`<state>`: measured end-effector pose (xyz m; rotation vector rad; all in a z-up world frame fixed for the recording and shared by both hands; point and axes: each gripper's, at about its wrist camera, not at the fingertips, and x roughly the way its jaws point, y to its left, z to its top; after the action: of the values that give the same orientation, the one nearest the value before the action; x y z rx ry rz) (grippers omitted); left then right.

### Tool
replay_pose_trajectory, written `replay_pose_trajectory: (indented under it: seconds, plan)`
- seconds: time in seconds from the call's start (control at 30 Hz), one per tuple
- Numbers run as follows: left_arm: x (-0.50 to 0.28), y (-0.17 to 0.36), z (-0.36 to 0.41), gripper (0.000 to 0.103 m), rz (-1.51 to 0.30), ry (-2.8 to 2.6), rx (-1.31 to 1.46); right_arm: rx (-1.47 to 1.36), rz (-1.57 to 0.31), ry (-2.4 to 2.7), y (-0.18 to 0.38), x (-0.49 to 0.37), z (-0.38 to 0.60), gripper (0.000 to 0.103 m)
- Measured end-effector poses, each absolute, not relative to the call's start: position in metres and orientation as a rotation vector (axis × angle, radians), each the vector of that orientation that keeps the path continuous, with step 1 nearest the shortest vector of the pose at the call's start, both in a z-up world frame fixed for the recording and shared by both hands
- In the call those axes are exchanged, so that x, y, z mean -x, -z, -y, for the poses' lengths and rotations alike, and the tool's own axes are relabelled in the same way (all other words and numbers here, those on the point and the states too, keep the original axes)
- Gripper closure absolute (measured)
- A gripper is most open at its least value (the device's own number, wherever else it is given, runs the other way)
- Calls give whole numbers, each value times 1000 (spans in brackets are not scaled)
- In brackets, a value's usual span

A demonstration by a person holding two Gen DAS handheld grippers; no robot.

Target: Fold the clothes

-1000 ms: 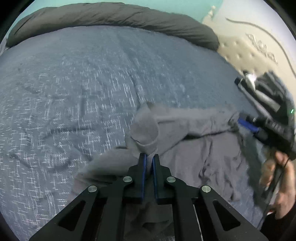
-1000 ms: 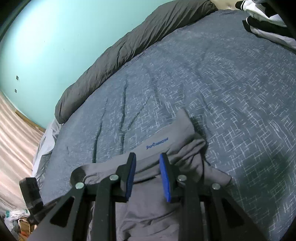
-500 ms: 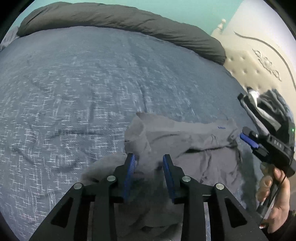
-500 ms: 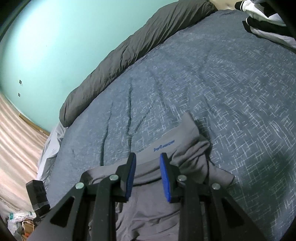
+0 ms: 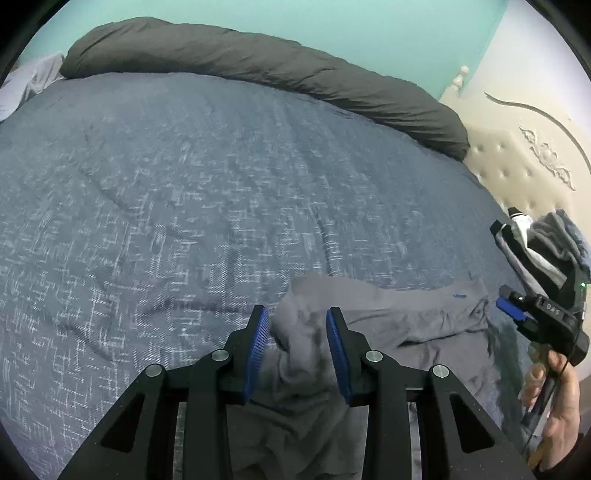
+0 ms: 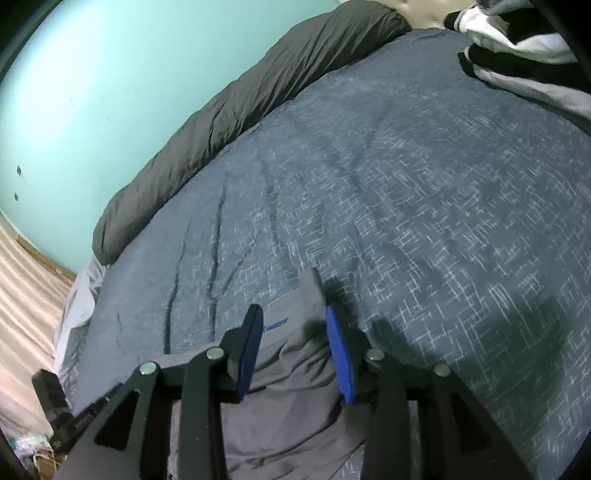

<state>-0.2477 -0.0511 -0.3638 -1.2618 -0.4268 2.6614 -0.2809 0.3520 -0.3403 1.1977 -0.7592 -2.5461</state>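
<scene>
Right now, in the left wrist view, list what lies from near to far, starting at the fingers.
Left gripper fingers → grey garment → blue patterned bedspread → dark grey rolled duvet → turquoise wall.

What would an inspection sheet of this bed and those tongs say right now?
Surface: blue patterned bedspread, wrinkled.
Job's things: grey garment, crumpled near the tongs.
Clutter: black-and-white clothes pile at the far corner.
Grippers: left tongs apart, cloth between the pads, unpinched; right tongs opening over the garment's logo corner.
Cables: thin black cord by the hand.
Surroundings: rolled dark duvet, teal wall, cream headboard.
</scene>
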Motion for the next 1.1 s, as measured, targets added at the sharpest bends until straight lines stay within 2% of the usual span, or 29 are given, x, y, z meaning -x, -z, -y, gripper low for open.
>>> replay_pose_trajectory:
  seconds: [0.33,0.43,0.5,0.57,0.67,0.77,0.93,1.1]
  plan:
    - [260,381,44,69,390,-2616,1309,-1297,564,2516,356,297,-326,67]
    - [262,384,50,85,401,-2620,1311,-1315,562,2526,363,299,-331,67]
    - [262,383,52,89,407,-2618,1310,-1320,577,2521,367,299,-335,71]
    - [261,384,52,94,400,-2611,1309,-1312,588,2516,369,299,-337,87]
    - [259,381,53,97,384,-2610,1298,-1275,615,2503,367,297,-339,99]
    - [258,374,59,98,388,-2614,1279,-1232,628,2512,362,292,-341,102]
    - [254,360,83,98,500,-2608,1232,-1149,697,2556,347,281,-361,103]
    - [260,373,85,97,518,-2589,1301,-1179,719,2496,342,287,-359,101]
